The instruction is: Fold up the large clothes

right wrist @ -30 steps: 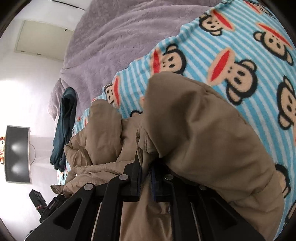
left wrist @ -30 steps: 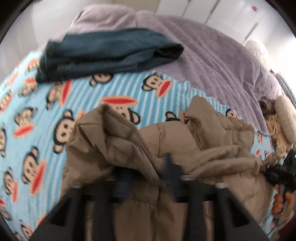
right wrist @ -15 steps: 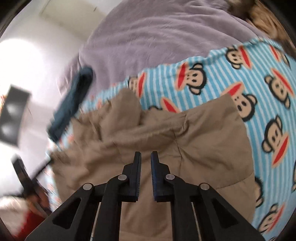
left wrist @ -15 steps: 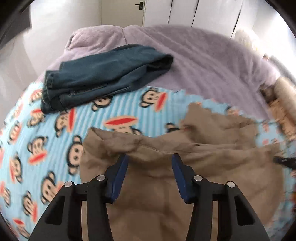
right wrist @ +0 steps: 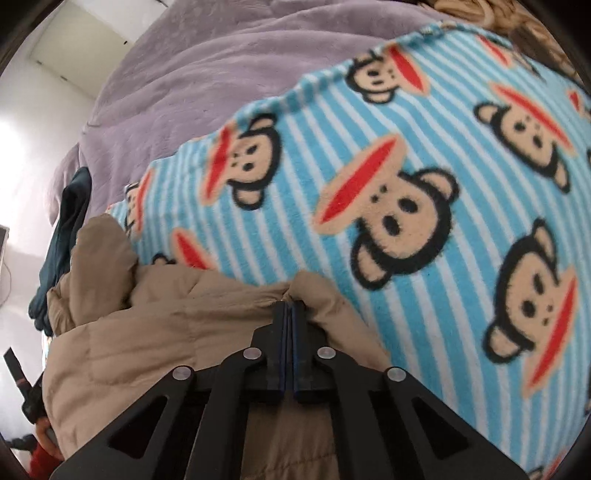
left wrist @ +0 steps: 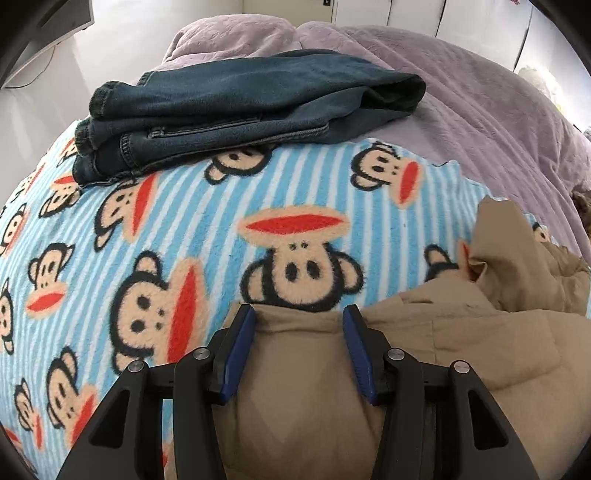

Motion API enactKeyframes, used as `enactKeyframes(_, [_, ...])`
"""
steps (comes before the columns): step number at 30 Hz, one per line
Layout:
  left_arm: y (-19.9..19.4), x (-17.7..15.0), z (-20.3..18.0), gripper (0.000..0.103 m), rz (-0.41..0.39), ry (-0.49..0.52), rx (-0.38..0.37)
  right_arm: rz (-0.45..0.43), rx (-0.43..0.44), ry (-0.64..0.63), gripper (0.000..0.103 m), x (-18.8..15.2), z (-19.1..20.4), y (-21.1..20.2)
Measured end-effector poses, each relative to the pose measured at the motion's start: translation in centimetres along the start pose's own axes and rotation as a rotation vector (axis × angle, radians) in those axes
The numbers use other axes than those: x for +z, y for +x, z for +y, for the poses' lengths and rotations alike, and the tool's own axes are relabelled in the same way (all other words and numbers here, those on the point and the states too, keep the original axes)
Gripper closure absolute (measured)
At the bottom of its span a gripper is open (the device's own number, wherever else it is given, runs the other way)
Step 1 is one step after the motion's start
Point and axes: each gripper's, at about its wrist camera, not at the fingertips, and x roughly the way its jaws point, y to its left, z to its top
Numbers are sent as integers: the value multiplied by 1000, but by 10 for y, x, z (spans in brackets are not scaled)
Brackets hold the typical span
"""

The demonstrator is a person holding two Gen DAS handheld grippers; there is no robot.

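A tan padded jacket (left wrist: 424,354) lies on the blue striped monkey-print blanket (left wrist: 192,221). In the left wrist view my left gripper (left wrist: 299,317) is open, its blue pads straddling the jacket's far edge, low over the cloth. In the right wrist view the jacket (right wrist: 155,332) lies below and to the left. My right gripper (right wrist: 290,308) is shut, pinching a bunched fold at the jacket's edge against the blanket (right wrist: 424,166).
Folded dark blue jeans (left wrist: 229,107) lie at the far side of the blanket, partly on a lilac bedspread (left wrist: 480,110). The jeans (right wrist: 66,229) also show at the left of the right wrist view. White cupboard doors (left wrist: 461,18) stand behind the bed.
Both grippers came down with the jacket from lifted to flat on the blanket. The left gripper has opened and let go of the cloth. The right gripper stays shut on the edge.
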Motion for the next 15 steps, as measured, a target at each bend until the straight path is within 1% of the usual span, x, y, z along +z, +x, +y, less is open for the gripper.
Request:
enactKeyframes(2, [3, 1, -2, 50, 1, 11, 15, -5, -5, 0, 103, -1, -1, 2])
enactKeyframes(4, [-1, 4, -3, 50, 7, 13, 27, -6, -29, -10, 103, -1, 3, -3])
enactKeyframes(6, [-13, 8, 1, 50, 7, 3, 35, -8, -59, -22, 103, -2, 9, -9])
enactKeyframes(7, [-19, 9, 3, 50, 3, -5, 36, -11, -69, -28, 102, -1, 17, -11])
enactKeyframes(8, [-29, 8, 7, 50, -2, -11, 34, -16, -79, -36, 99, -3, 19, -19])
enactKeyframes(11, [-57, 2, 20, 50, -20, -9, 46, -30, -87, -54, 97, -5, 24, -36])
enactKeyframes(13, [-74, -5, 28, 50, -25, -4, 48, -40, -84, -64, 86, -11, 26, -49])
enactKeyframes(15, [-88, -16, 33, 50, -12, -5, 42, -51, -63, -61, 63, -19, 27, -64])
